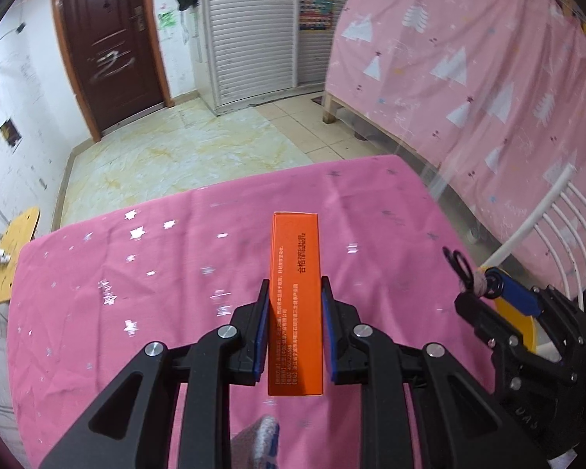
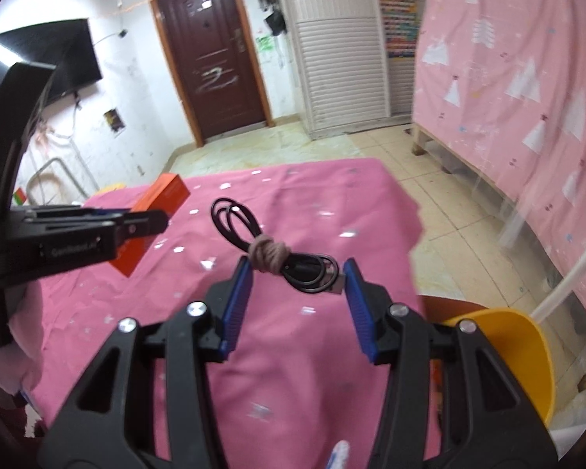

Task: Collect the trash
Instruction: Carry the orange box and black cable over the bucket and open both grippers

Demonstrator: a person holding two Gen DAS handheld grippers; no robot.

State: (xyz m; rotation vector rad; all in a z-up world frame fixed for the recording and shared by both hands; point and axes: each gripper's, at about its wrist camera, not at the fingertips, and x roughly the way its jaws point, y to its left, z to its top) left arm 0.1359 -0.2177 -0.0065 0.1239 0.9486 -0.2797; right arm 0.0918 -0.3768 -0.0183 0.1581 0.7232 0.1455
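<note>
Orange box [image 1: 295,305] pinched lengthwise between the blue pads of the left claw [image 1: 295,293], held clear above the pink starred cloth [image 1: 136,273] on the worktop. Black cable bundle [image 2: 289,260], tied with a pinkish knot, gripped end to end in the half-spread right claw [image 2: 297,269]. Yellow bin [image 2: 519,351] just beside the worktop's right edge.
</note>
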